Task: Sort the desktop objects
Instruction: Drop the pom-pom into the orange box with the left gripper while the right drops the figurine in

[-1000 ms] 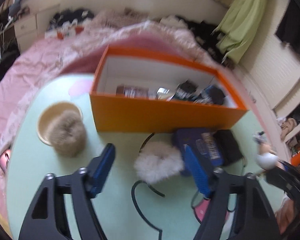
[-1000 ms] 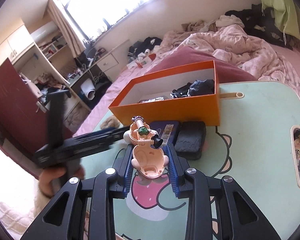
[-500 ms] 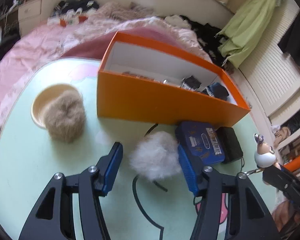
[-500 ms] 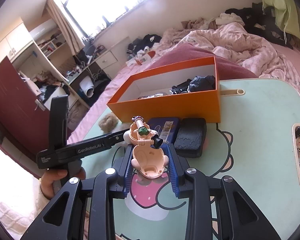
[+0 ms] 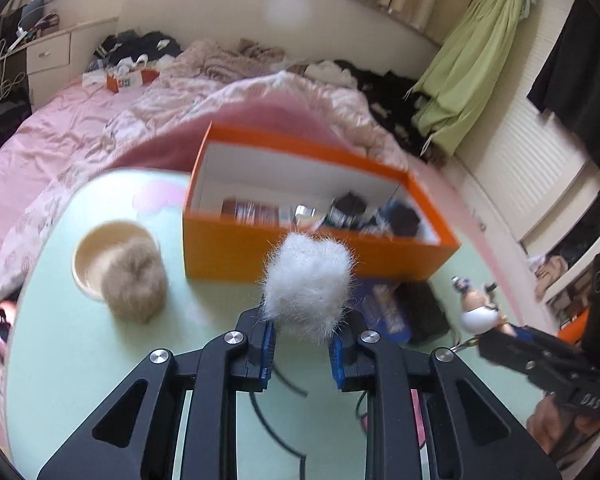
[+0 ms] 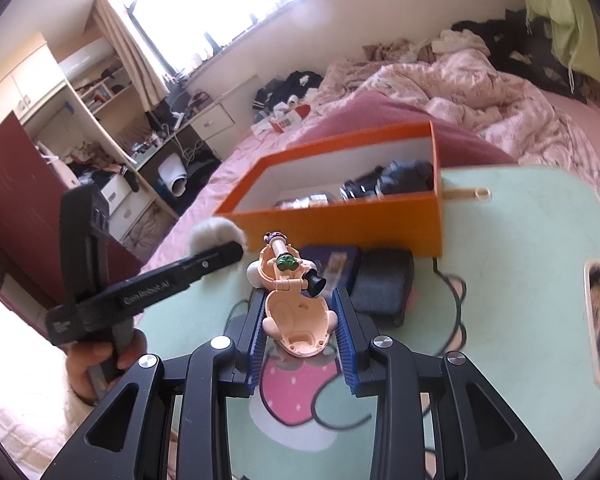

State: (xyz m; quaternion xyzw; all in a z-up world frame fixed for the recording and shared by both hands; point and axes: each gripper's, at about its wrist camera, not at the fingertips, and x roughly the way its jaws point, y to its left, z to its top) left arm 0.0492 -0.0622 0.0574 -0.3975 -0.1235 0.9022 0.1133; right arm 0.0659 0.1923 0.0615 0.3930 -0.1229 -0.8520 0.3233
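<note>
1. Since the earlier frame, my left gripper [image 5: 302, 354] has clenched on the white pompom [image 5: 307, 285] and raised it off the table [image 5: 80, 360], in front of the orange box [image 5: 300, 252].
2. Fur compresses; the pompom may slip out.
3. My right gripper [image 6: 303, 336] clamps the toy figure [image 6: 294, 304]; both hands near the box could collide.

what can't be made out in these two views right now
- Contents of the orange box: left wrist view, motion blur and the near wall hide them.
- Label on the blue tin: right wrist view, blurred, partly behind the toy figure.
- Black headband under the white pompom: left wrist view, covered by fur and the left hand-held gripper.
</note>
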